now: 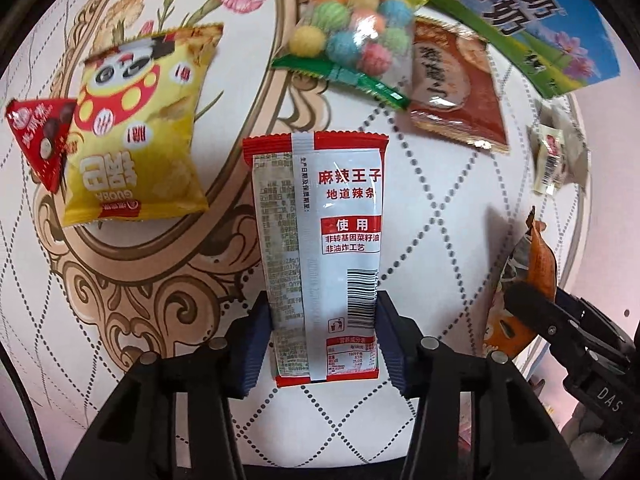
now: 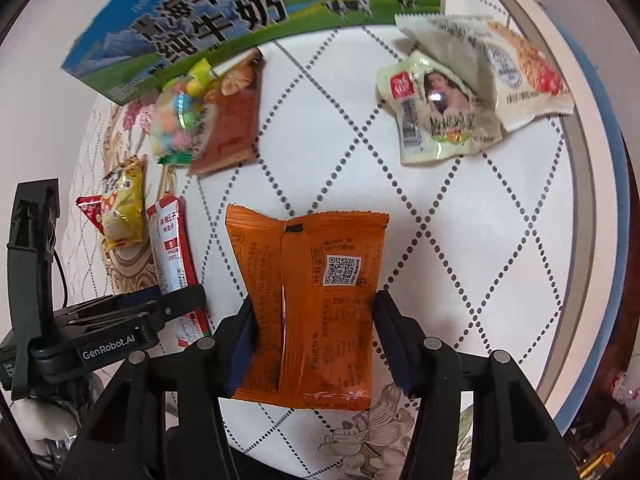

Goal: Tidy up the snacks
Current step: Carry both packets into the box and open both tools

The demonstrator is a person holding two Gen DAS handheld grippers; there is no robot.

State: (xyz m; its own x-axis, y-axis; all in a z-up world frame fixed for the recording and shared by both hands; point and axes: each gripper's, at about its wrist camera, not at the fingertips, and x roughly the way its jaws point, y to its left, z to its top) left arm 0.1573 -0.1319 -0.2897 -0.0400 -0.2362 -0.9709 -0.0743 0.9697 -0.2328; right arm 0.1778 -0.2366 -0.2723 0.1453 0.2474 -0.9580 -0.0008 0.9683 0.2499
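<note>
My left gripper [image 1: 322, 336] is shut on a red-and-white spicy-strip packet [image 1: 320, 240], held back side up over the table; it also shows in the right wrist view [image 2: 172, 256]. My right gripper [image 2: 314, 340] is shut on an orange snack packet [image 2: 316, 300], which shows at the right edge of the left wrist view [image 1: 528, 280]. On the table lie a yellow Guoba bag [image 1: 140, 132], a small red triangular packet [image 1: 38, 136], a clear bag of coloured balls [image 1: 352, 28] and a brown-red packet [image 1: 456, 92].
A blue-green milk carton box [image 2: 224, 12] stands at the back of the round table. Pale packets [image 2: 444, 108] and a cream oat bar packet [image 2: 524, 76] lie near the table's right rim [image 2: 592, 208].
</note>
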